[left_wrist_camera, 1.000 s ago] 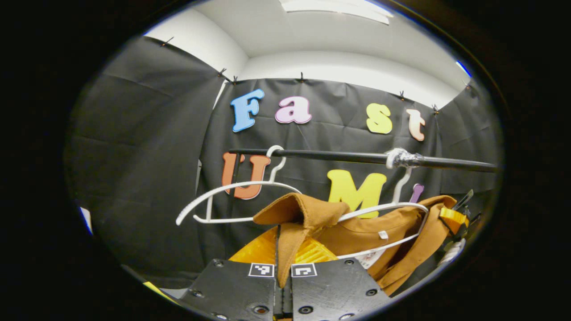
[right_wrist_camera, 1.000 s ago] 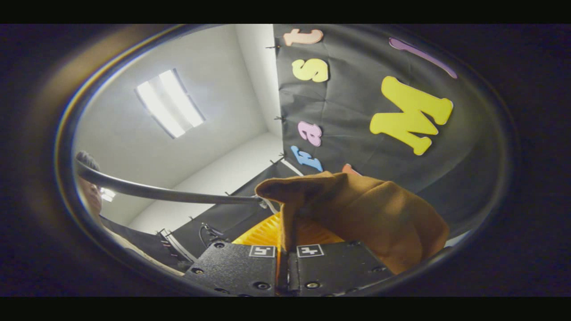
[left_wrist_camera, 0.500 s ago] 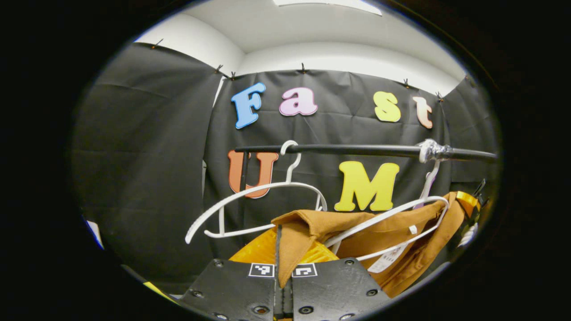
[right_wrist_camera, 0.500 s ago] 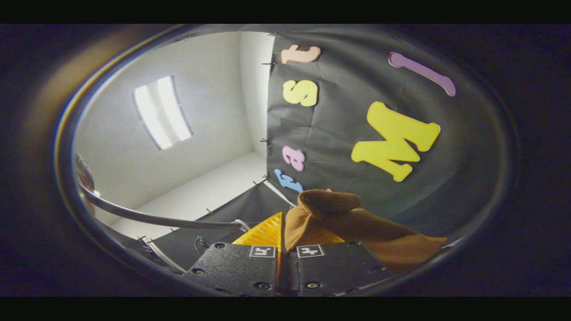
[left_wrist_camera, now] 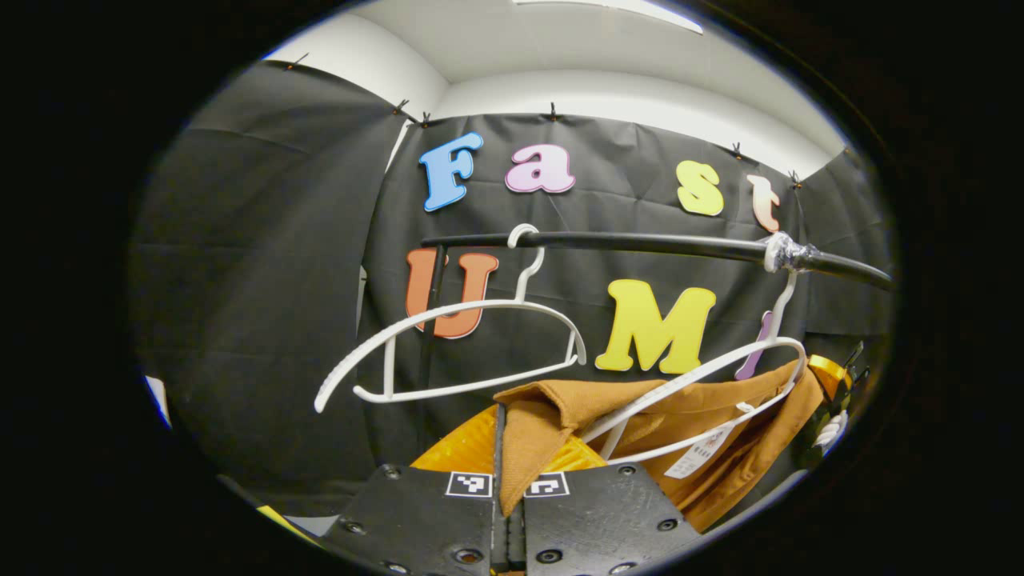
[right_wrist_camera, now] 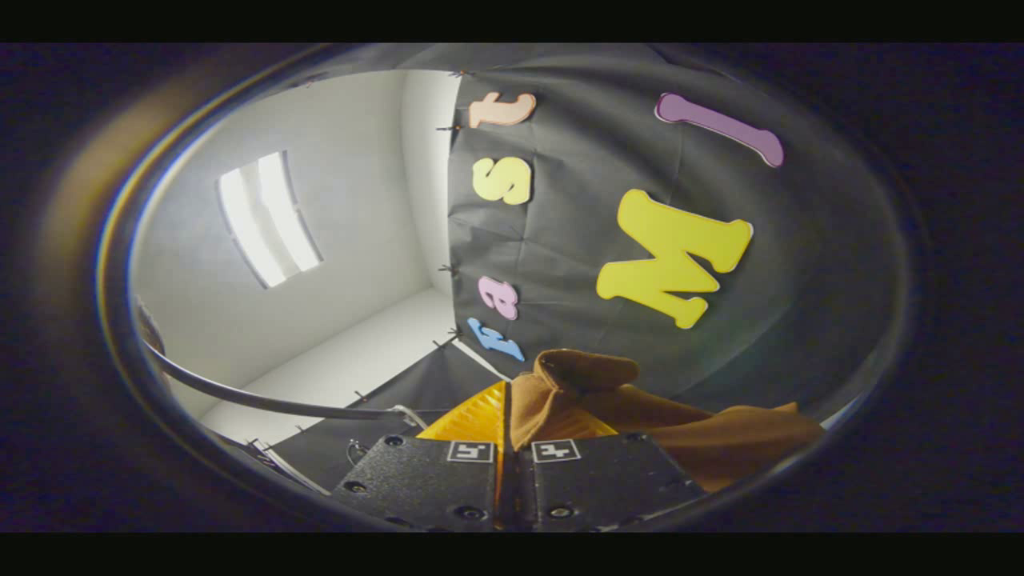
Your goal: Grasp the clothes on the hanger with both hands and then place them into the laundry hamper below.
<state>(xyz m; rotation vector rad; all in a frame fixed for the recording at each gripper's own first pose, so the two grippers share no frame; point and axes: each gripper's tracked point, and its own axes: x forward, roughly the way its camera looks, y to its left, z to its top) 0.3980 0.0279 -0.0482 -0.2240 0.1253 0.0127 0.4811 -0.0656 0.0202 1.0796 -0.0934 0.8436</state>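
The brown garment point(left_wrist_camera: 704, 424) hung low between my two grippers, one shoulder pinched in my left gripper point(left_wrist_camera: 508, 480), whose jaws were closed on a fold of the cloth, and the other end pinched the same way in my right gripper point(right_wrist_camera: 506, 448), jaws closed on the fabric in the right gripper view. In the left gripper view the cloth was draped around the lower part of a white hanger point(left_wrist_camera: 720, 384); whether it had come wholly free of that hanger I could not tell, since the hanger's bar crossed in front of the collar. That hanger hooked over the black rail point(left_wrist_camera: 640, 242) at a taped spot, and beside it a second, bare white hanger point(left_wrist_camera: 456, 344) hung from the same rail. I judged the main risk to be the garment snagging: if I pulled down while the hanger's arm sat inside the neck opening, the hanger could be dragged off the rail or the cloth could slip out of one pinch, leaving it dangling from one side. A thin fold is a shallow grip, so a jerk could lose it. I counted one garment, two hangers, one rail and my two grippers; the hamper lay somewhere below.
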